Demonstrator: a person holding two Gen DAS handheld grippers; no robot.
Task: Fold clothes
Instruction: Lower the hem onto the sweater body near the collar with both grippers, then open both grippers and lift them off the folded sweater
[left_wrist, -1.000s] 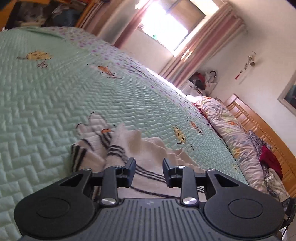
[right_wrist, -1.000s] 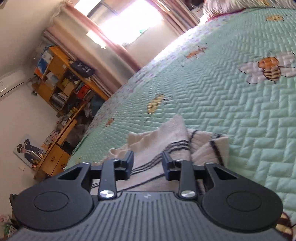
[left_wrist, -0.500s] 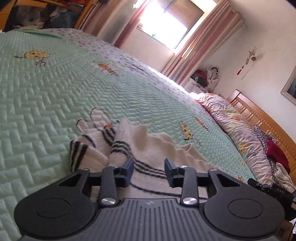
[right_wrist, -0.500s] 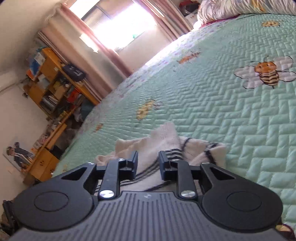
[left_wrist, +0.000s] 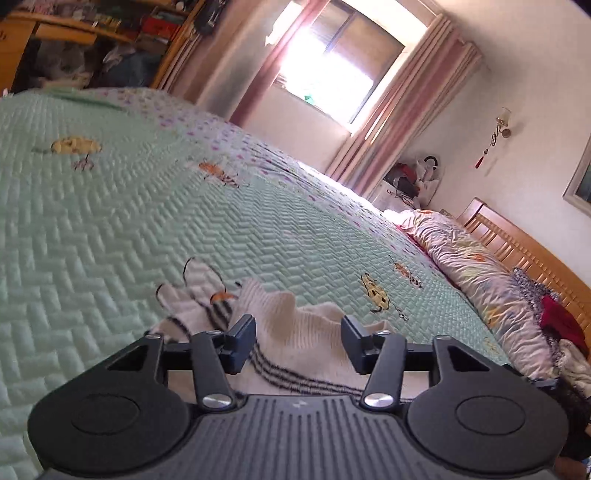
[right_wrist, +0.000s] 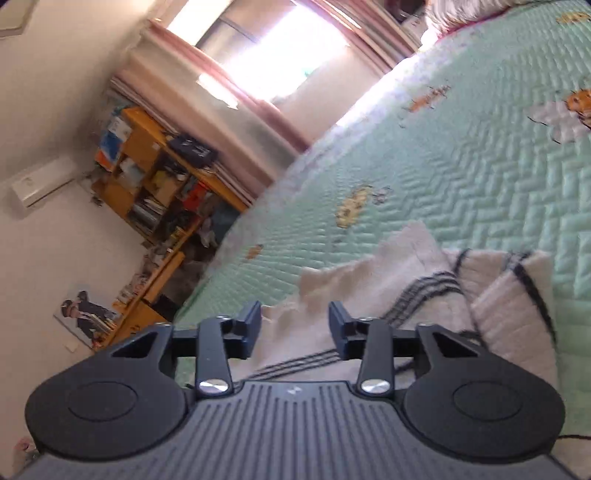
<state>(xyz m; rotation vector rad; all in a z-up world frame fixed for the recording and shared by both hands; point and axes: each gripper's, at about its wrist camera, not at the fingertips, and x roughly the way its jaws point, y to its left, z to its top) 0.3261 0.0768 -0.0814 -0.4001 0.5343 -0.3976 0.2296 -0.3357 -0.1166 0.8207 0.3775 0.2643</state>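
A cream knitted garment with dark stripes (left_wrist: 291, 325) lies crumpled on the mint-green quilted bedspread (left_wrist: 110, 229). My left gripper (left_wrist: 298, 341) hovers low over its near part; its jaws are opening, and the cloth shows in the gap without being pinched. In the right wrist view the same garment (right_wrist: 424, 280) lies just ahead and to the right. My right gripper (right_wrist: 294, 330) is over its left part, jaws opening, with the cloth lying loose between the fingers (right_wrist: 248, 328).
The bedspread (right_wrist: 480, 177) stretches far ahead with bee and flower patches. A rolled floral duvet (left_wrist: 476, 266) and a pile of clothes (left_wrist: 554, 321) lie along the wooden headboard (left_wrist: 524, 251). Cluttered orange shelves (right_wrist: 155, 184) stand beside the curtained window (right_wrist: 258, 66).
Both grippers' jaws have spread wider over the garment. The right gripper's jaws narrowed half a second ago, then opened. The right view has swung left toward the shelves.
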